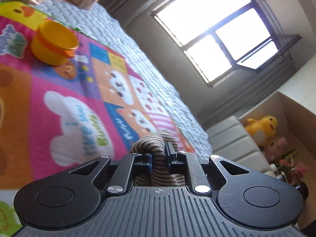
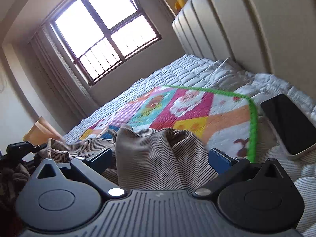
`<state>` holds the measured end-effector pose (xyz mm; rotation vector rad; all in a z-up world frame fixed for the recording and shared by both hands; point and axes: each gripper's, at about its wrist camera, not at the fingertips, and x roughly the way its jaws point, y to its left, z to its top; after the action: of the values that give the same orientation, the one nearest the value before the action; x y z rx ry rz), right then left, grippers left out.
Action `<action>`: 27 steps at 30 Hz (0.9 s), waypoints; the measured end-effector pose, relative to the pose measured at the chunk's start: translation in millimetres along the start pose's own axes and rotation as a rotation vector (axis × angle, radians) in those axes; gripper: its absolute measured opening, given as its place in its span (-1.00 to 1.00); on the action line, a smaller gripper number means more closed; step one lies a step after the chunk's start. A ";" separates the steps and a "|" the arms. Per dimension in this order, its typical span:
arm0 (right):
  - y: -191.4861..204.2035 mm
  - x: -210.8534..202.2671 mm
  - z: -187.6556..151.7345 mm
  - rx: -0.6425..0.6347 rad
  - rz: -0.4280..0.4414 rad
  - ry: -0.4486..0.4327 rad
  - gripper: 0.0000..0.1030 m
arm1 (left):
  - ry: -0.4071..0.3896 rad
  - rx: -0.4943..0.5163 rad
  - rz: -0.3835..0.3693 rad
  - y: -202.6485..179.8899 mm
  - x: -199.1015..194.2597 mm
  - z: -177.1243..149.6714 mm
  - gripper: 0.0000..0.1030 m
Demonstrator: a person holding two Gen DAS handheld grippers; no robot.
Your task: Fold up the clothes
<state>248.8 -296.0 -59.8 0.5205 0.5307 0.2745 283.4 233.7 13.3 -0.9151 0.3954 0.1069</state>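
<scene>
A beige garment with thin dark stripes [image 2: 158,158] lies rumpled on a colourful cartoon play mat [image 2: 189,106] on the bed. My left gripper [image 1: 159,159] is shut on a bunched fold of the striped garment [image 1: 152,140], held above the mat. My right gripper [image 2: 160,158] is open, its blue pads either side of a raised fold of the garment without pinching it. The left gripper also shows at the left edge of the right wrist view [image 2: 21,148].
A yellow-orange plastic cup [image 1: 54,42] stands on the mat. A dark phone [image 2: 290,124] lies on the quilted bedding [image 2: 197,73] by the mat's green edge. A padded headboard [image 2: 237,19], a window [image 2: 104,35] and a box of plush toys [image 1: 262,130] surround the bed.
</scene>
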 end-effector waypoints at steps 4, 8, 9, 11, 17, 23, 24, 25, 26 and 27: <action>22.0 44.7 -26.3 -0.030 0.018 0.129 1.00 | 0.002 -0.040 0.118 53.6 -1.4 13.8 -0.56; 37.4 67.3 -55.6 -0.109 -0.011 0.187 1.00 | 0.065 -0.112 0.129 92.8 -19.8 11.9 -0.23; 39.7 67.5 -58.4 -0.131 -0.017 0.187 1.00 | 0.075 -0.114 0.126 97.3 -27.4 5.8 -0.10; 42.8 68.6 -62.2 -0.161 -0.025 0.201 1.00 | 0.074 -0.079 0.148 101.5 -48.4 -7.8 0.19; 38.2 74.6 -40.5 -0.176 0.033 0.336 1.00 | -0.069 0.152 0.206 68.7 -112.9 -47.6 0.86; 73.8 48.3 -38.6 -0.444 -0.002 0.191 0.99 | -0.049 0.470 -0.032 -10.4 -89.6 -109.2 0.94; 85.8 47.5 -39.8 -0.504 -0.003 0.171 0.97 | -0.049 0.502 -0.070 -20.4 -82.4 -122.1 0.94; 97.8 50.0 -42.0 -0.545 0.007 0.174 0.84 | -0.042 0.531 -0.092 -25.0 -74.8 -133.0 0.94; 110.0 53.2 -44.3 -0.582 0.019 0.181 0.68 | -0.035 0.559 -0.113 -29.5 -67.3 -143.9 0.95; 121.4 59.8 -49.3 -0.627 0.031 0.203 0.62 | -0.028 0.587 -0.135 -34.0 -59.7 -154.7 0.95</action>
<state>257.6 -152.3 -55.4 -0.1098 0.5987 0.5037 192.5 95.5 -22.7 -0.3579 0.3121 -0.1170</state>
